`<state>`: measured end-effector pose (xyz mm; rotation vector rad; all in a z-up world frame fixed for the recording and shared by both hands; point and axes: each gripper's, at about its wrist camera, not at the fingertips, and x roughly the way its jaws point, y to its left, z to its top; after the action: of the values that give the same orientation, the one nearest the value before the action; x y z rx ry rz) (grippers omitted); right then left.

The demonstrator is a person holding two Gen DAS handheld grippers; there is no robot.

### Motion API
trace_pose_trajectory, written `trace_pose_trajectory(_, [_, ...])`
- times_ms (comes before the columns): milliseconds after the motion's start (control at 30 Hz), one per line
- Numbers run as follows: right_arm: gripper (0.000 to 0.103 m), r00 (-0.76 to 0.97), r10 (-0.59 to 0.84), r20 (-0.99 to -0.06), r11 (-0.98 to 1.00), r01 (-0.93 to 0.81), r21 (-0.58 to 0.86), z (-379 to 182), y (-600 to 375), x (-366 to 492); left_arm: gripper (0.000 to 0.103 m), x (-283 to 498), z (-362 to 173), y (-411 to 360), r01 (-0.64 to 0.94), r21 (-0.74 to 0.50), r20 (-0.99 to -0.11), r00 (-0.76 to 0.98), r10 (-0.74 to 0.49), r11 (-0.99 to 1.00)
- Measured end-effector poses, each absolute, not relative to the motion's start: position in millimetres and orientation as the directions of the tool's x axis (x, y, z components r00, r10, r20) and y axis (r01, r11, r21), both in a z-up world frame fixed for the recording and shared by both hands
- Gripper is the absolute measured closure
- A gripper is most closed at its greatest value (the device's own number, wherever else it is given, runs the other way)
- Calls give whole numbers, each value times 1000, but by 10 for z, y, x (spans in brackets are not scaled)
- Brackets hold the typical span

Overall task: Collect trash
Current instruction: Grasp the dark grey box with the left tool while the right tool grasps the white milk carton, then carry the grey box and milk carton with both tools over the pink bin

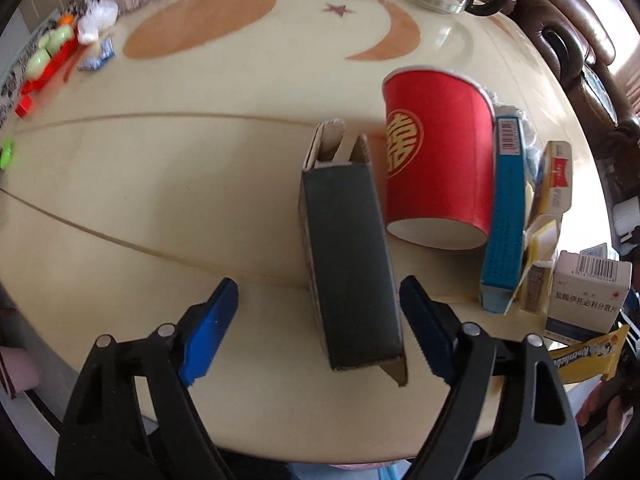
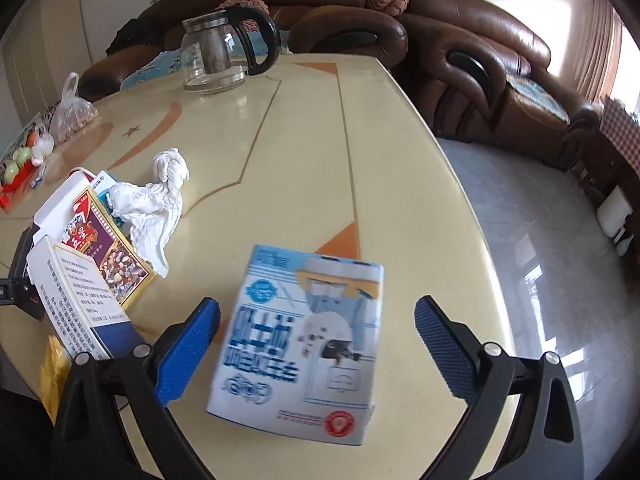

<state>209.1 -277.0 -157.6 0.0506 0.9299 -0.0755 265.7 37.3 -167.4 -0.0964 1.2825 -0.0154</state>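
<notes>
Both claws are hanging spread wide over the table (image 2: 304, 128), the left gripper (image 1: 318, 320) straddling a dark box (image 1: 348, 264), the right gripper (image 2: 316, 344) straddling a blue-and-white box (image 2: 304, 344).

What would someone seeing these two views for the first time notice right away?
In the left wrist view, a dark grey carton with an open end lies between the open left gripper and its blue fingers, with a red paper cup on its side just to the right. In the right wrist view, a blue and white box lies flat between the open right gripper, with crumpled white tissue beyond it to the left.
</notes>
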Motion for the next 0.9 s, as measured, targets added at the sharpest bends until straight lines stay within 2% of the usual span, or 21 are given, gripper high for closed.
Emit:
trace_pose_trajectory(100, [27, 593, -13, -805, 996, 82, 44, -1592, -2792, 2096, 28, 2675, -1668, 365, -38, -75, -955, 292, -61, 996])
trace_pose_trajectory(167, [30, 590, 6, -808, 995, 77, 64, -1601, -2789, 2101, 30, 2693, -1668, 368, -41, -76, -955, 292, -61, 996])
trace_pose_trajectory(233, [30, 589, 10, -808, 995, 74, 66, -1605, -2781, 2101, 34, 2697, -1669, 361, -42, -67, -955, 293, -51, 997])
trace_pose_trajectory(333, [31, 583, 16, -812, 995, 67, 68, -1611, -2782, 2117, 46, 2711, -1662, 368, -48, -55, -955, 293, -39, 997])
trace_pose_trajectory(500, [32, 575, 16, -818, 997, 57, 60, -1613, -2772, 2137, 55, 2729, -1645, 375, -51, -68, -959, 280, -51, 996])
trace_pose_trajectory(633, [33, 577, -1, -817, 998, 55, 37, -1609, -2762, 2127, 76, 2723, -1629, 345, -36, -78, -960, 272, -65, 996])
trace_pose_trajectory(900, [34, 610, -36, -792, 997, 74, 12, -1517, -2800, 2065, 76, 2631, -1576, 359, -23, -83, -953, 294, -72, 996])
